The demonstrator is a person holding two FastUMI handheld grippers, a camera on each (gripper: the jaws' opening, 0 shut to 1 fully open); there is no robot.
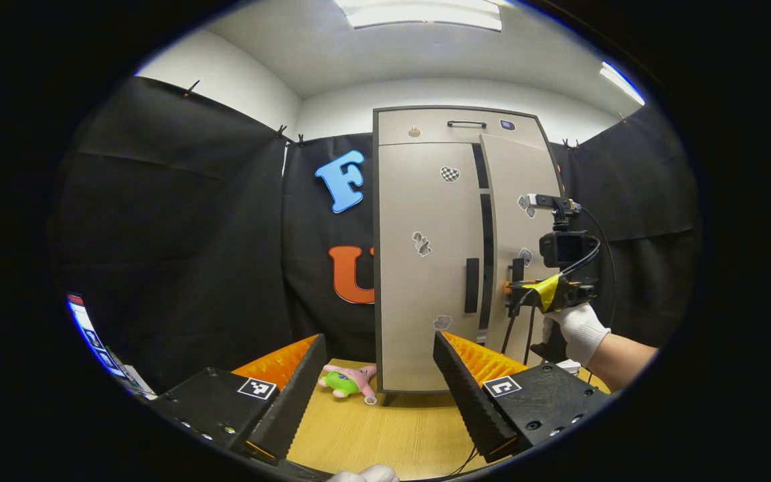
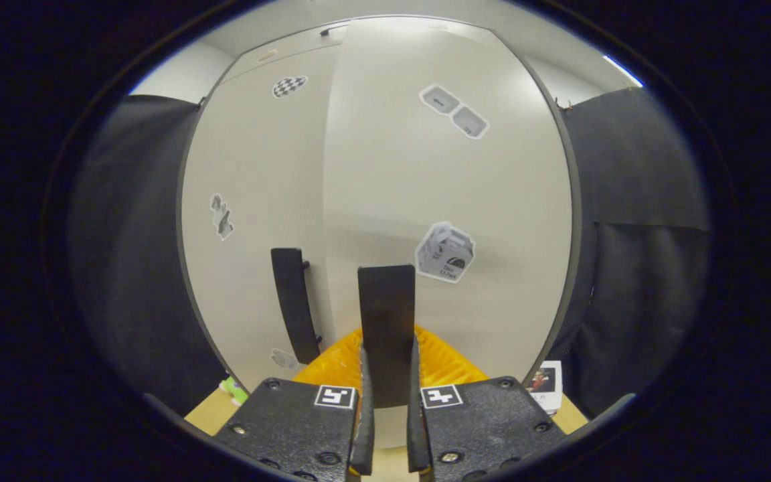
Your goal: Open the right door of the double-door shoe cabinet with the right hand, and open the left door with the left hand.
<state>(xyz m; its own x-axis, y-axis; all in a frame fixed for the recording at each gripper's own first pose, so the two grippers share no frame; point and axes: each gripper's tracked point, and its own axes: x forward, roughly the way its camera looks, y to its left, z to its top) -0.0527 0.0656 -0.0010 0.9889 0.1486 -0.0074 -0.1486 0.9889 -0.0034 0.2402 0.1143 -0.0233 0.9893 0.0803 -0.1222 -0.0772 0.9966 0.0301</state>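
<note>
Left gripper view: the left claw (image 1: 372, 381) gapes wide, empty, above the wooden surface (image 1: 392, 435), near a plush toy (image 1: 349, 383). Beyond stands the shoe cabinet (image 1: 425, 254), its left door (image 1: 425, 268) shut, its right door (image 1: 519, 241) ajar. At right, a gloved hand (image 1: 576, 331) holds the right claw (image 2: 389, 375), clamped on the right door's handle (image 2: 387, 321); the left door's handle (image 2: 295, 301) stands just beside.
</note>
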